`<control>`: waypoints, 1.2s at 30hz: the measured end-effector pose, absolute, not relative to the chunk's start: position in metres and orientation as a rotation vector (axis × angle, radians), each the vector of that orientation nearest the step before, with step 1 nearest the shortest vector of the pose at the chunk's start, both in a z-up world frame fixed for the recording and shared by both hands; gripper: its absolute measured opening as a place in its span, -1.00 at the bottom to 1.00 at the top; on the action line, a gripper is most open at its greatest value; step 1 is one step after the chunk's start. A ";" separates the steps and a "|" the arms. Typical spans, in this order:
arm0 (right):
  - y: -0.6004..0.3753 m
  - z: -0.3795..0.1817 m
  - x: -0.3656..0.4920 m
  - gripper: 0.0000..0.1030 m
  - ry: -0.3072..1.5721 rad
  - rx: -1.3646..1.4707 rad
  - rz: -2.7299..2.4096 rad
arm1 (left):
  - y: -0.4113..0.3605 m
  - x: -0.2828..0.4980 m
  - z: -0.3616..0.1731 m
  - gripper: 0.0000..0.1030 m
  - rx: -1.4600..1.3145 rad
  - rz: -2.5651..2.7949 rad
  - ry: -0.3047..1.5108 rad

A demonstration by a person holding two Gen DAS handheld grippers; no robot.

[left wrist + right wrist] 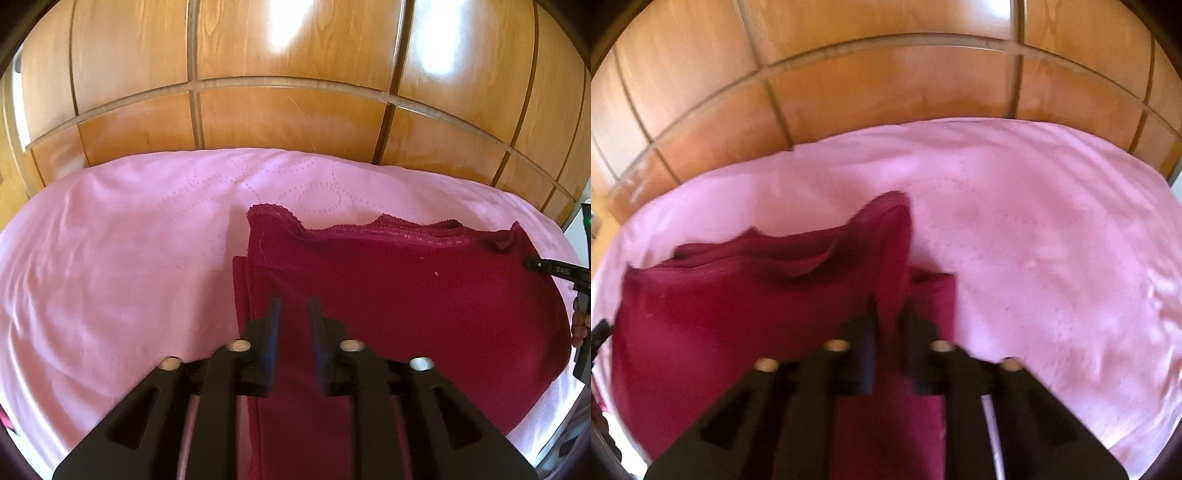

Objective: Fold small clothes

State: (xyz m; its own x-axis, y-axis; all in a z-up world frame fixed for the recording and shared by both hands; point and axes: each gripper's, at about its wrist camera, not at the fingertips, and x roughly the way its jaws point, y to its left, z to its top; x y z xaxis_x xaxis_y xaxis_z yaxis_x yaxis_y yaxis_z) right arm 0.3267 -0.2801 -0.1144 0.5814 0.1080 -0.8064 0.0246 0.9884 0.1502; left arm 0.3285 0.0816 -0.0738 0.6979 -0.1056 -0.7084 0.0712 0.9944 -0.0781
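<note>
Red garment (388,295) is lying on the pink bedsheet (129,240), already doubled over — stacked edges are showing along its far side. Left gripper (293,306) is hovering over the cloth's left edge, jaws narrowly parted, cloth showing beneath the gap but not pinched. Right gripper (888,317) is clamping a raised ridge of the garment between nearly shut jaws. Judging by this, one fold is done — at least one more is left.
</note>
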 end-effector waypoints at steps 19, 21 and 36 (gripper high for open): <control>-0.348 -0.145 0.251 0.60 1.012 0.606 0.266 | 0.074 0.313 -0.082 -0.35 -0.062 -0.114 0.791; -0.349 -0.145 0.238 0.62 1.003 0.658 0.320 | 0.072 0.308 -0.081 -0.35 -0.061 -0.116 0.787; -0.295 -0.127 0.221 -0.38 0.997 0.598 0.447 | 0.061 0.279 -0.087 -0.35 -0.050 -0.154 0.793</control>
State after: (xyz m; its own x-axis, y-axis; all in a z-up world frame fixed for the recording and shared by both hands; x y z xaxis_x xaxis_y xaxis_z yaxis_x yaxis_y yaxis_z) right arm 0.2213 -0.2952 -0.1273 0.4762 0.6014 -0.6415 -0.0786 0.7558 0.6501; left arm 0.2789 0.0615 -0.0869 0.6911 -0.1569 -0.7056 0.1191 0.9875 -0.1028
